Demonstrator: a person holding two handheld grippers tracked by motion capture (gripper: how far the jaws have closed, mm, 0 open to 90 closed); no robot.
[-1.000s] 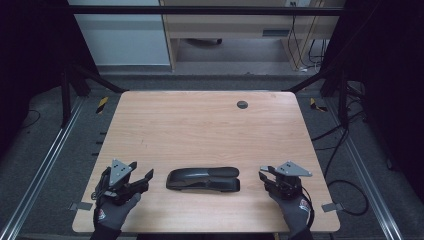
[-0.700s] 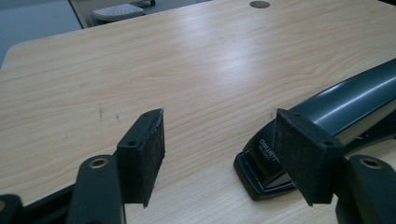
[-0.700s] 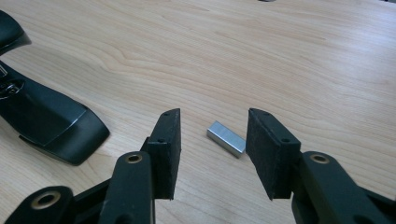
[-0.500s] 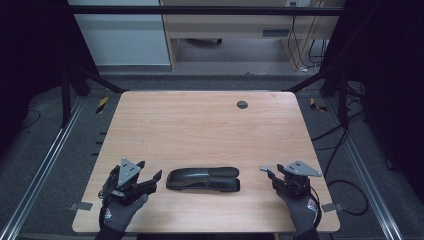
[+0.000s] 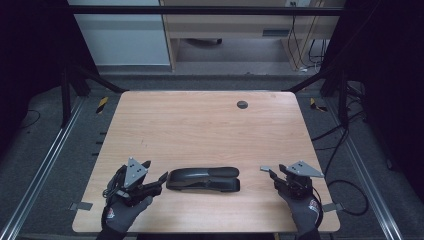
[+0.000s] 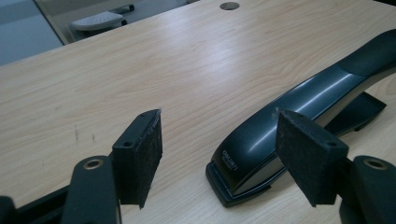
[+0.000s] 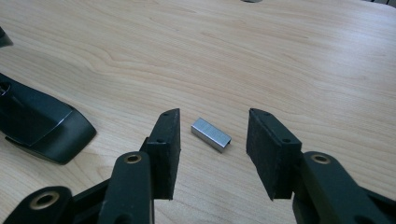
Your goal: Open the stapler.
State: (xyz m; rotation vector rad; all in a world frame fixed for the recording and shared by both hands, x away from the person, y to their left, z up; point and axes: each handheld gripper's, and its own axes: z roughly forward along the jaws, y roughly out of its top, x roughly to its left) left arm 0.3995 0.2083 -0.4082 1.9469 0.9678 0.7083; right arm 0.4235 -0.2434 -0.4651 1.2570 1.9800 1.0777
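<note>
— Black plastic is seen in the high view: a stapler [image 5: 202,179] is laid lengthwise near the front edge of the wooden table [image 5: 200,125]. What is noted about the grippers there?

— The left gripper [image 5: 156,178] is held just beside the stapler's left end, apart from it. The right gripper [image 5: 268,171] is kept well off the stapler's right end. Both are carried by gloved hands.

— And in the left gripper view?

— The jaws are spread wide, having just been opening, and nothing is gripped. The stapler's [image 6: 299,126] front end is seen between and just beyond the pads [image 6: 144,154], untouched.

— What is shown in the right gripper view?

— A small silver block of staples [image 7: 211,134] is laid on the table between the widely parted pads [image 7: 166,149], touched by neither. The stapler's [image 7: 39,126] rear end is seen at the left, apart from the staples.
</note>
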